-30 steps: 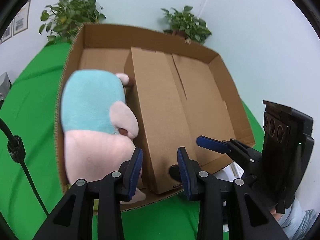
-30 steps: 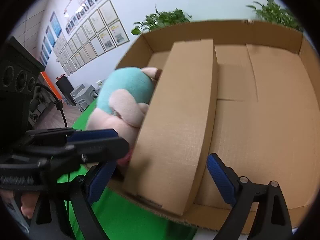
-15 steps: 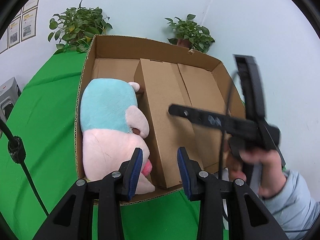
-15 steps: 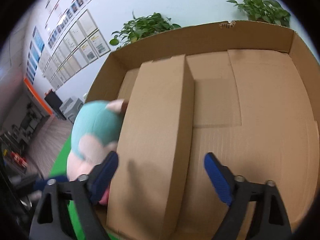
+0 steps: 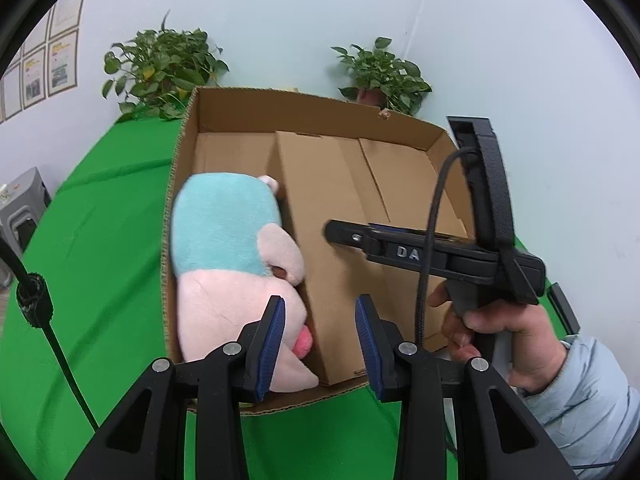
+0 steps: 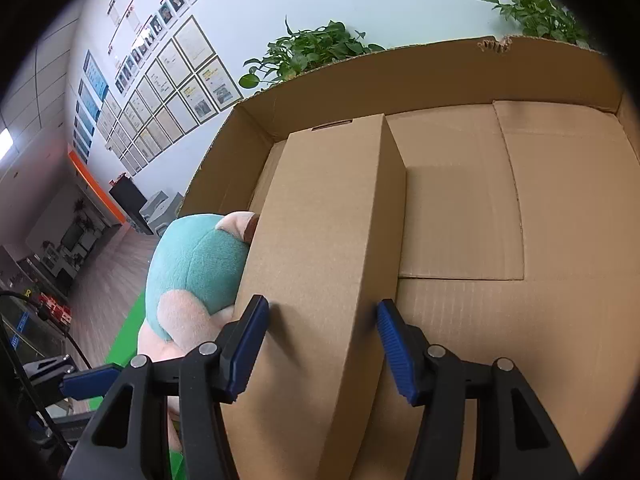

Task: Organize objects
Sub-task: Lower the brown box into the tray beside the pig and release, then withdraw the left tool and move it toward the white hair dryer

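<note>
The left gripper [image 5: 320, 340] sits low at centre of its own view, blue pads apart and holding nothing. At right in that view a bare hand [image 5: 500, 332] (pale-blue sleeve at the wrist) grips the right gripper's handle. The right gripper [image 6: 322, 344] spreads wide, fingers [image 6: 394, 346] pointing up-frame.

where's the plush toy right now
The plush toy lies inside the big cardboard box, against its left wall, squeezed beside the smaller carton; the right wrist view shows it left of that carton.
</note>
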Demonstrator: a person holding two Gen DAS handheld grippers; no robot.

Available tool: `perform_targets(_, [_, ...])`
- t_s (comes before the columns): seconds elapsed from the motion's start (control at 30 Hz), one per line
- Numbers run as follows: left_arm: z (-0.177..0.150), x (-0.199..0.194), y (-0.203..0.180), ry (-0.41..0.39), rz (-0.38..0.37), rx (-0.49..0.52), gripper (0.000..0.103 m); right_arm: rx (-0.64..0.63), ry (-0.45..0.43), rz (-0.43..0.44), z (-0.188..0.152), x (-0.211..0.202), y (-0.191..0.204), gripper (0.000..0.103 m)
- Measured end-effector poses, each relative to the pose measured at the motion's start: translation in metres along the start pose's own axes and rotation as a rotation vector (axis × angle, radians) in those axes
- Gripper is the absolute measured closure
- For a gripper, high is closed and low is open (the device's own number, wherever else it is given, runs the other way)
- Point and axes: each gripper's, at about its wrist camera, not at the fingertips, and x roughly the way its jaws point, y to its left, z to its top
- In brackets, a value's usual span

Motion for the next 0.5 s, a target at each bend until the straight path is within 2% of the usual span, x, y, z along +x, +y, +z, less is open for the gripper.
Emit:
perform_targets(0.03, [0.0, -0.003, 0.0, -0.012, 0.014, -0.001, 0.059, -0.01, -0.003, -0.022, 0.0, -0.004, 0.001, 0.047])
perform_targets(0.1, [-0.002, -0.011, -0.002, -0.052, 0.058, -0.003, 0.043, -0.022, -0.028, -0.067, -0.003, -0.019, 0.004, 0.034])
perform_targets(0.13, [-0.004, -0.016, -0.004, -0.076, 0.082, -0.002, 0.038, -0.027, -0.06, -0.094, -0.008, -0.033, 0.007, 0.018])
perform_targets(0.17, [-0.006, -0.024, -0.007, -0.12, 0.12, 0.003, 0.029, -0.039, -0.083, -0.118, -0.01, -0.043, 0.01, 0.01])
perform_targets(0.23, [-0.01, -0.035, -0.014, -0.188, 0.177, 0.014, 0.015, -0.069, -0.112, -0.16, -0.02, -0.063, 0.016, 0.0])
perform_targets(0.27, [-0.013, -0.043, -0.02, -0.231, 0.213, 0.022, 0.003, -0.086, -0.124, -0.183, -0.028, -0.077, 0.02, 0.001])
perform_targets(0.33, [-0.019, -0.055, -0.03, -0.291, 0.243, 0.026, 0.0, -0.107, -0.131, -0.22, -0.041, -0.095, 0.026, 0.001])
perform_targets(0.4, [-0.019, -0.06, -0.036, -0.298, 0.248, 0.026, 0.0, -0.132, -0.153, -0.268, -0.057, -0.114, 0.037, 0.001])
perform_targets(0.5, [-0.021, -0.062, -0.048, -0.296, 0.237, 0.036, 0.0, -0.143, -0.18, -0.293, -0.08, -0.138, 0.048, 0.001])
